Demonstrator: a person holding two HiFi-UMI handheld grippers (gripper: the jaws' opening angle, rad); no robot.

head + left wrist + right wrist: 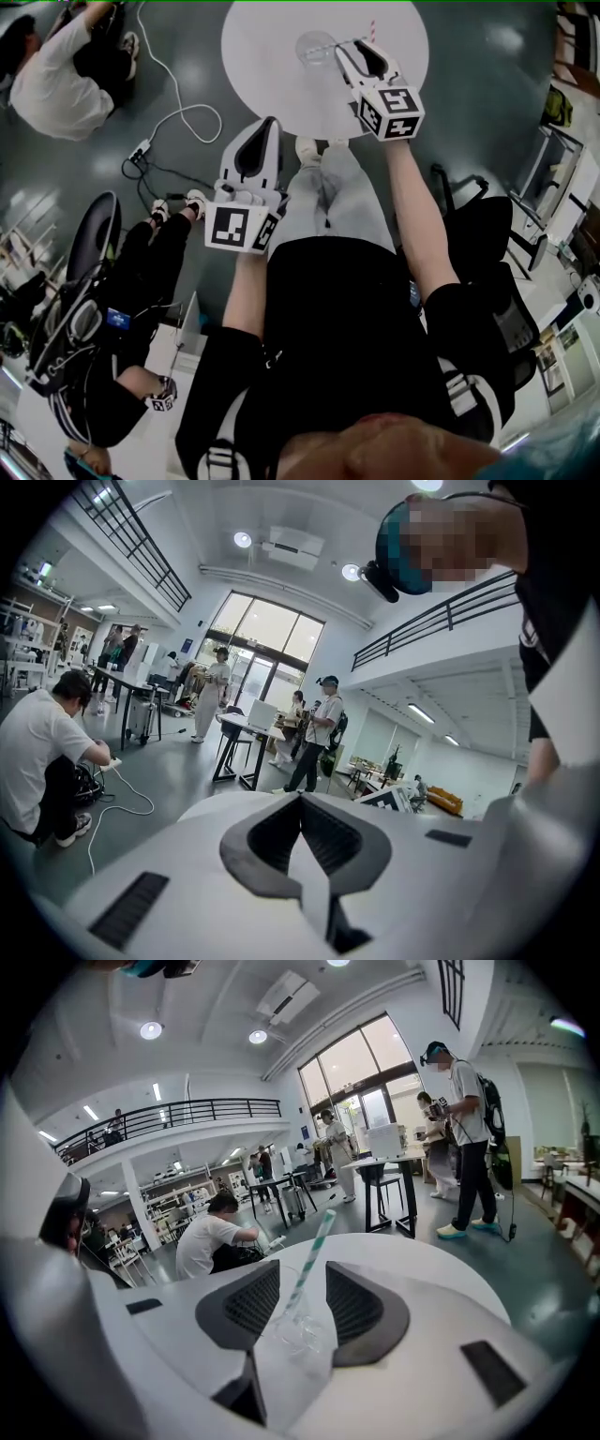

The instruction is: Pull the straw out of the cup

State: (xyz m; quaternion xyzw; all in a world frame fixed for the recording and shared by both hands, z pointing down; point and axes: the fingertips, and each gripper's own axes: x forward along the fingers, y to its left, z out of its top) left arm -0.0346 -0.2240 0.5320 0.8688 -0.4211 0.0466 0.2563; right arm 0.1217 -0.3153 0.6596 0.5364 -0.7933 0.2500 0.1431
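A clear plastic cup [316, 47] stands on the round white table [281, 89], and a striped straw [312, 1255] leans up out of the cup [298, 1324]. My right gripper [303, 1269] is open over the table. Its dark pads [251, 1305] stand on either side of the straw and the cup's top without touching them. In the head view the right gripper [361, 47] sits just right of the cup, with the straw [372, 28] past its tips. My left gripper [270, 127] hangs shut and holds nothing at the table's near edge, its pads [281, 832] meeting.
A person crouches on the floor [56, 80] beside a white cable and power strip [178, 117]. Another person sits on a black chair [98, 234] at the left. A dark chair [473, 220] and desks stand at the right. Several people stand by tables [384, 1162] further off.
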